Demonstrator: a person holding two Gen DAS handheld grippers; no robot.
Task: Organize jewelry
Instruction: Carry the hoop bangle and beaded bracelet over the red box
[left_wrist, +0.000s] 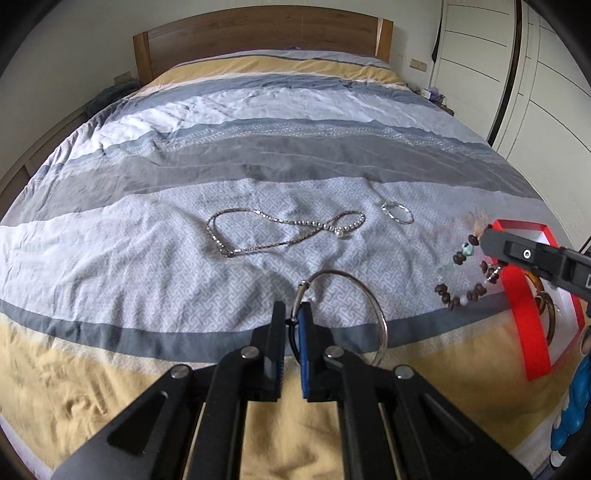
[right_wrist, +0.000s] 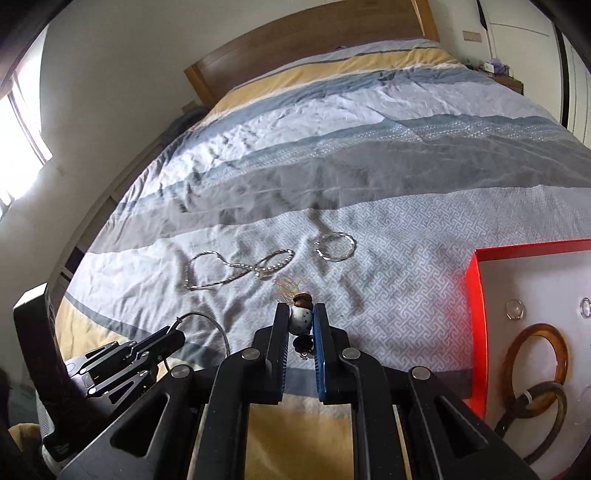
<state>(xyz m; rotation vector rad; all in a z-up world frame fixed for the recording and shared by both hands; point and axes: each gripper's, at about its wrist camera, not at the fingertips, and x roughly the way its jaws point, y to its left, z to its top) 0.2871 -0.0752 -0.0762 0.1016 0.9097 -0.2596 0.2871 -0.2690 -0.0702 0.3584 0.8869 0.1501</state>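
From the left wrist, the left gripper (left_wrist: 294, 314) is pinching a thin silver bangle (left_wrist: 369, 299) above the bedspread (left_wrist: 147, 258), while a necklace (left_wrist: 273, 230) and a small silver ring (left_wrist: 398, 212) are lying farther up. From the right wrist, the right gripper (right_wrist: 301, 317) is clamping a bead bracelet (right_wrist: 301, 314) beside the red tray (right_wrist: 476, 332), which is holding two amber bangles (right_wrist: 561, 354).

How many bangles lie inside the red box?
2. An amber bangle lies in the red box, and a darker bangle overlaps its near edge. Others may lie outside the frame.
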